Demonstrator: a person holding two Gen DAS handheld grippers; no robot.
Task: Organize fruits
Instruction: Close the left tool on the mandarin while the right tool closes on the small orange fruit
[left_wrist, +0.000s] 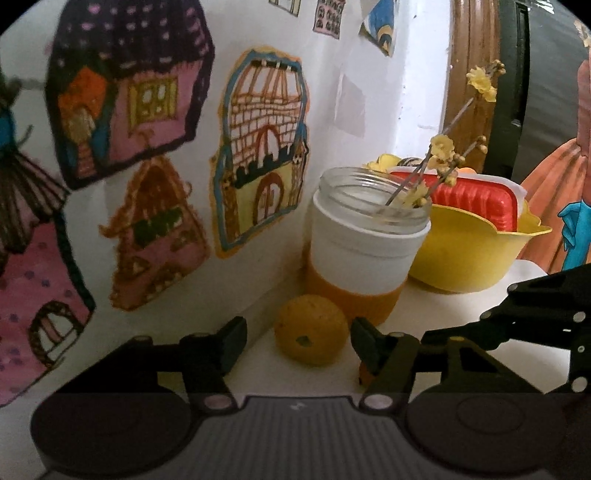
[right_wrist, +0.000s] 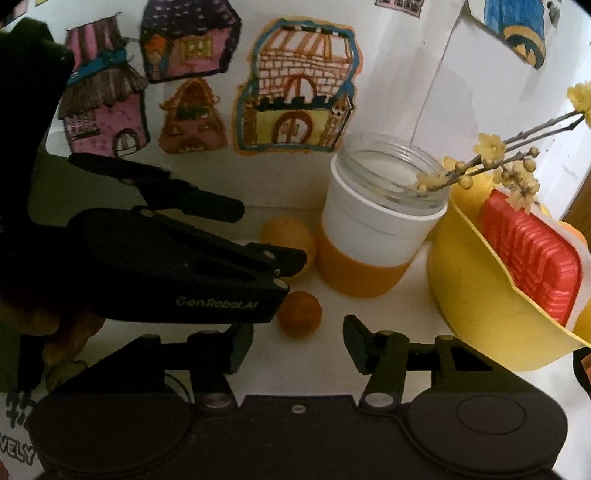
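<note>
The left wrist view is showing one large orange (left_wrist: 311, 329) sitting on the white table (left_wrist: 436, 314) against the wall, just in front of the glass jar (left_wrist: 364, 243) with its white and orange sleeve. The right wrist view is revealing a second, smaller orange (right_wrist: 299, 313) nearer the camera, and the yellow bowl (right_wrist: 491, 314) holding a red container (right_wrist: 532, 262). The left gripper (left_wrist: 295, 341) is reaching level toward the large orange, fingers spread wide on either side of it, gripping nothing. The right gripper (right_wrist: 297, 343) is hovering spread apart and empty, just short of the small orange.
</note>
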